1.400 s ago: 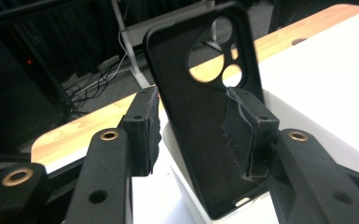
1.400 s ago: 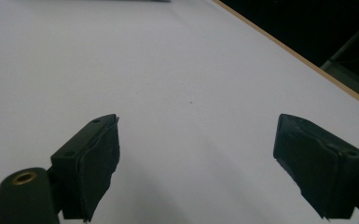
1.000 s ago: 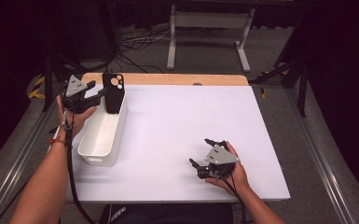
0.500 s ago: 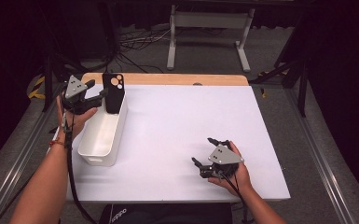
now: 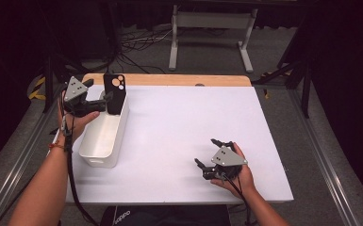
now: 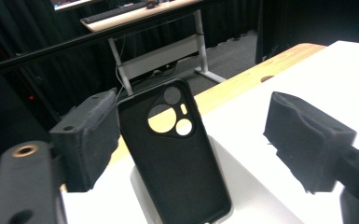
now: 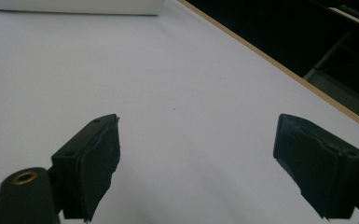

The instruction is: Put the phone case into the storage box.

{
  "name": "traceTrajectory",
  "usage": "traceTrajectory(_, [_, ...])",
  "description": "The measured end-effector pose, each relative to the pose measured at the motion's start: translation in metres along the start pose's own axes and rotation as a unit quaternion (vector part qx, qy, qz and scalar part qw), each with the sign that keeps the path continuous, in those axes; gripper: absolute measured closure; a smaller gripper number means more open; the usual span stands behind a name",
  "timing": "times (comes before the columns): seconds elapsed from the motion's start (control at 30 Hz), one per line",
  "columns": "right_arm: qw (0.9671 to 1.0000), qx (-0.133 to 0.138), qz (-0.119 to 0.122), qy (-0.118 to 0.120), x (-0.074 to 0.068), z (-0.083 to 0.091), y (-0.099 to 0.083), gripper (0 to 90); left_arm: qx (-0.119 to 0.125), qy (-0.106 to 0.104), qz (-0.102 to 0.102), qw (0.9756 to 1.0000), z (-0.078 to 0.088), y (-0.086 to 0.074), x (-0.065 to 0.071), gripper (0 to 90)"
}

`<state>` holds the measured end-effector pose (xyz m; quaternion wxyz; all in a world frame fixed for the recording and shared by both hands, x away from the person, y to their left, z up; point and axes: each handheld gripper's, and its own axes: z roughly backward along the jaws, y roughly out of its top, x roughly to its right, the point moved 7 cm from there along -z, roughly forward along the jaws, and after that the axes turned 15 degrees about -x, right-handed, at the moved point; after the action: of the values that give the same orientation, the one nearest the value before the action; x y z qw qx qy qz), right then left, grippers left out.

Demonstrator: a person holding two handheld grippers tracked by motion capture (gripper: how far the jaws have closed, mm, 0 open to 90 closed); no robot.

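One phone case [image 6: 175, 154] between left claw [image 6: 191, 135] jaws, unclamped

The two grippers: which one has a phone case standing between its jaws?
The left gripper, by the white bin; its jaws have just been opening around the black phone case. The right gripper faces bare table.

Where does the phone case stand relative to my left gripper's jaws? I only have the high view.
Observer: In the left gripper view the phone case stands between the jaws; the left gripper has just been opening, with a clear gap at the right jaw.
Operator: Is the case upright?
Observer: Nearly; it leans back slightly, its lower end down in the white bin.
Operator: And my right gripper?
Observer: The right gripper is open with nothing between its jaws, just the bare white table ahead.
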<state>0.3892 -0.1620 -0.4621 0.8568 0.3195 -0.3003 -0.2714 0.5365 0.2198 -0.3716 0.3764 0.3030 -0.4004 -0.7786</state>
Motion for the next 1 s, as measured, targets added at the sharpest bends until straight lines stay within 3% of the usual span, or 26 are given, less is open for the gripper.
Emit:
traceTrajectory(0.23, [1.0000, -0.001, 0.000, 0.000, 0.001, 0.000, -0.001, 15.3, -0.008, -0.010, -0.001, 0.9999, -0.005, 0.000, 0.005, 5.2])
traceTrajectory(0.47, [1.0000, -0.001, 0.000, -0.001, 0.001, -0.001, 0.000, 15.3, -0.003, -0.033, -0.019, 0.9993, -0.001, 0.002, 0.013, 3.9])
traceTrajectory(1.0, [1.0000, 0.002, 0.001, -0.003, 0.002, 0.001, -0.001, 15.3, 0.018, -0.042, -0.030, 0.9985, 0.010, 0.006, 0.029, 3.7])
